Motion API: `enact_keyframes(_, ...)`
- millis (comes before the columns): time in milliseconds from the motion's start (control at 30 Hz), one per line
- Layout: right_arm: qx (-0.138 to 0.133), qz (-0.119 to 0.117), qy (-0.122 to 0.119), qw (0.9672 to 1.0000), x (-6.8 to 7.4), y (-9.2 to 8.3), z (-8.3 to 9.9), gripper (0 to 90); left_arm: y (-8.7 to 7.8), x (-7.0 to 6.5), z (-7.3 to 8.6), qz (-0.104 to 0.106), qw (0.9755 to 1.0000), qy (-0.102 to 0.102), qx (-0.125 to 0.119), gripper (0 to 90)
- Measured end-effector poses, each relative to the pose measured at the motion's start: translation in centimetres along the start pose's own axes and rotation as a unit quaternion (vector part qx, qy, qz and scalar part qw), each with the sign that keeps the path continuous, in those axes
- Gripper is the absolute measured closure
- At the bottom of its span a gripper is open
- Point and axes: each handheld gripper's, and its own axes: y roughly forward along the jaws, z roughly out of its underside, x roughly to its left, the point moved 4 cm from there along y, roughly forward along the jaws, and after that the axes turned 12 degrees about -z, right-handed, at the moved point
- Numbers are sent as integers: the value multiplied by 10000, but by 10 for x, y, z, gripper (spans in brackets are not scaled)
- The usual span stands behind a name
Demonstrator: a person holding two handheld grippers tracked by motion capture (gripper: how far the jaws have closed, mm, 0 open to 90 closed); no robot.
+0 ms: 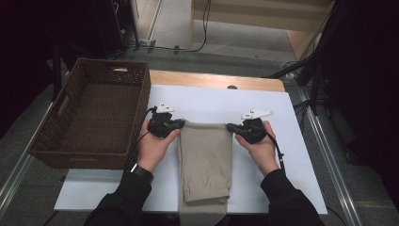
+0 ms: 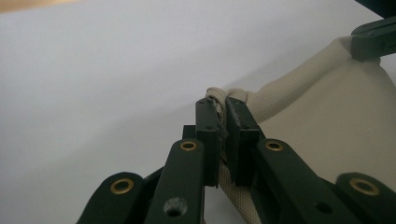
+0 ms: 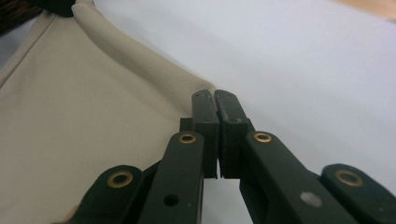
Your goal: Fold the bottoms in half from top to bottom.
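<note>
Both grippers clamped on the beige folded cloth [image 1: 205, 157]: left gripper [image 1: 182, 124] w/ its 10 o'clock corner, right gripper [image 1: 229, 127] at 2. Wicker basket [image 1: 51, 141] sits at 9.

The white table surface [image 1: 282, 155] lies bare to the right of the right gripper [image 1: 231, 127] and on the far side of both grippers, giving open passage there. On the left, the brown wicker basket [image 1: 51, 141] stands just beside the left gripper [image 1: 181, 124], its high wall closing off level movement that way, though its open top is free from above. The beige folded cloth [image 1: 205, 160] spans the gap between the grippers and covers the near centre down to the table's near edge.
</note>
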Motion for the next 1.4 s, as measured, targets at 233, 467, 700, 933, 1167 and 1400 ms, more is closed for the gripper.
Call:
enact_keyframes(233, -99, 197, -150, 9996, -21, 1, -31, 862, 15, 14, -29, -34, 9999, -96, -101, 848)
enact_keyframes(467, -307, 449, -64, 9985, -35, 0, -55, 863, 19, 24, -60, -33, 9993, -235, -271, 847)
enact_keyframes(700, -836, 877, 408, 9918, -50, -4, -73, 498, 21, 40, -73, -317, 9958, -825, -249, 529)
enact_keyframes(933, -816, 468, 548, 9941, -41, -15, -59, 409, 9, 21, -60, 99, 9974, -688, -169, 361)
enact_keyframes(1167, -696, 158, 421, 9966, -19, -20, -31, 390, -8, 2, -41, 500, 9975, -437, -252, 305)
enact_keyframes(1400, -659, -58, 390, 9970, 2, -24, -4, 378, -24, -16, -14, 897, 9950, -266, -343, 263)
